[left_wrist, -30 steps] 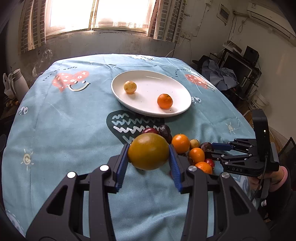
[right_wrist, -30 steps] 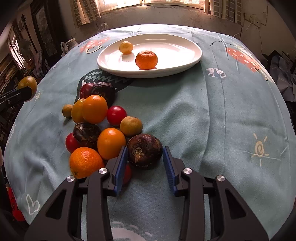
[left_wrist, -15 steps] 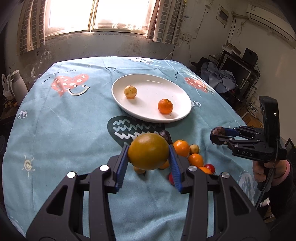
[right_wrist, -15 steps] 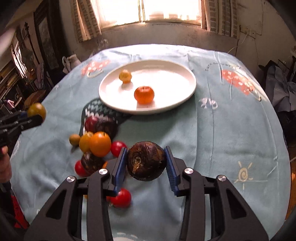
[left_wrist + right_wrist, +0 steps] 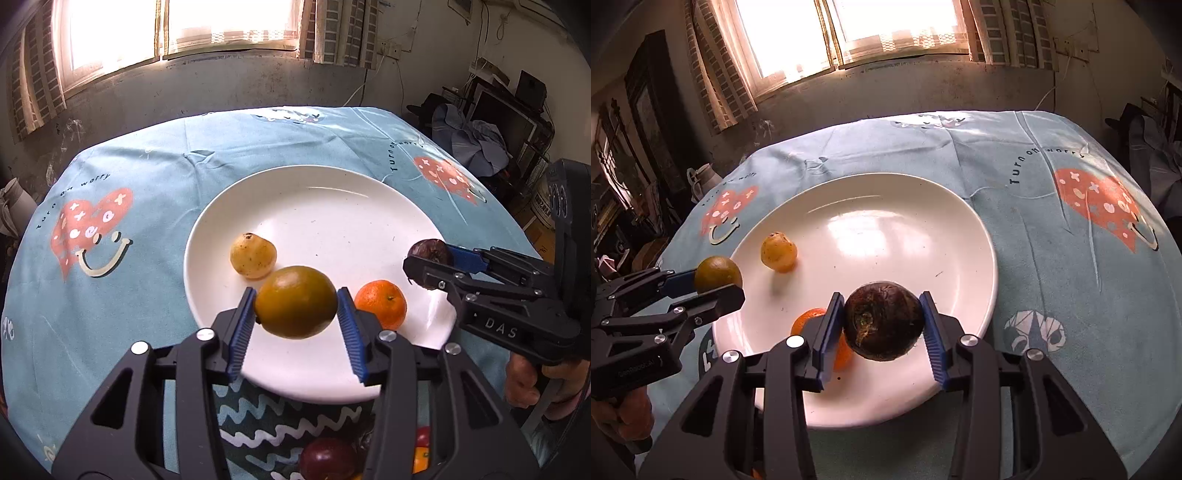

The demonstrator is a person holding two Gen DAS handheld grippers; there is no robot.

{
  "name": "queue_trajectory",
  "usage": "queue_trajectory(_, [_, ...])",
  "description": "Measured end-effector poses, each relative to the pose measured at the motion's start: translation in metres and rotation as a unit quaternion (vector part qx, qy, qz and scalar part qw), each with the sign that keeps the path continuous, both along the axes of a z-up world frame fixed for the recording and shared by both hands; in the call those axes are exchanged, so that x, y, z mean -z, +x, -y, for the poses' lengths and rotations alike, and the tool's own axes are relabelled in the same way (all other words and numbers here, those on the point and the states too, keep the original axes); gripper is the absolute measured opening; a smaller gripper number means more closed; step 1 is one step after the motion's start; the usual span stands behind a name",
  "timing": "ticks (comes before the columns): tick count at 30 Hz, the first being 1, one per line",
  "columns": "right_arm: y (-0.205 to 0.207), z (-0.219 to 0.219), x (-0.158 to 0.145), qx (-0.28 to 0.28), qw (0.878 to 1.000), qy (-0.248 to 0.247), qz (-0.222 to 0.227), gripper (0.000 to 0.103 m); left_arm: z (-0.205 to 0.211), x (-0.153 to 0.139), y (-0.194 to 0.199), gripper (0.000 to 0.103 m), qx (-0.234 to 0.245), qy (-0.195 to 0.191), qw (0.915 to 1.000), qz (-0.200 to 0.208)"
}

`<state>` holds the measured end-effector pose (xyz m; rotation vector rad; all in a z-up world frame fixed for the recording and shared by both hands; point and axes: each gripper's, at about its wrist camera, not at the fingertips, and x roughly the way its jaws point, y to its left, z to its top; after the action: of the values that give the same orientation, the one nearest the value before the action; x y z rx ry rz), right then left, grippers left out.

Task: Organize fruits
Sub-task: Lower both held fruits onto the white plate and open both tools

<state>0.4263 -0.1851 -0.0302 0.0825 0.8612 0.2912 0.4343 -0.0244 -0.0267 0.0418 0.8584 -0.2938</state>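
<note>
Beyond both tongs the far half of the white plate point(image 5: 332, 206) lies bare. Just ahead of the left tongs point(image 5: 295, 301) sits a pale yellow fruit point(image 5: 253, 255); a small orange point(image 5: 381, 303) lies between the two tongs. The right tongs point(image 5: 882, 319) crowd the near right rim.

Both tools are matte black linkage frames with silver screws and ribbed blue pads point(image 5: 242, 328). The right gripper point(image 5: 430, 264) carries raised "DAS" lettering on its side.
</note>
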Motion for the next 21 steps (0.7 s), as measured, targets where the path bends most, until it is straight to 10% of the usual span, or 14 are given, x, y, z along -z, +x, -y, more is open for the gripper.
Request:
queue_trajectory(1, [-0.003,-0.001,0.0,0.003,1.0,-0.011,0.005,0.057,-0.001,-0.001,0.0,0.09,-0.013,0.003,0.9999,0.005])
queue_trajectory(11, [-0.128,0.0,-0.042,-0.046,0.995,-0.041,0.082,0.062,-0.027,-0.032,-0.101,0.096,-0.023,-0.015,0.999,0.036])
queue_trajectory(21, [-0.244,-0.008,-0.009,-0.066,0.995,-0.037,0.06,0.062,-0.047,0.012,-0.221,0.097,-0.035,-0.05,0.9975,0.038])
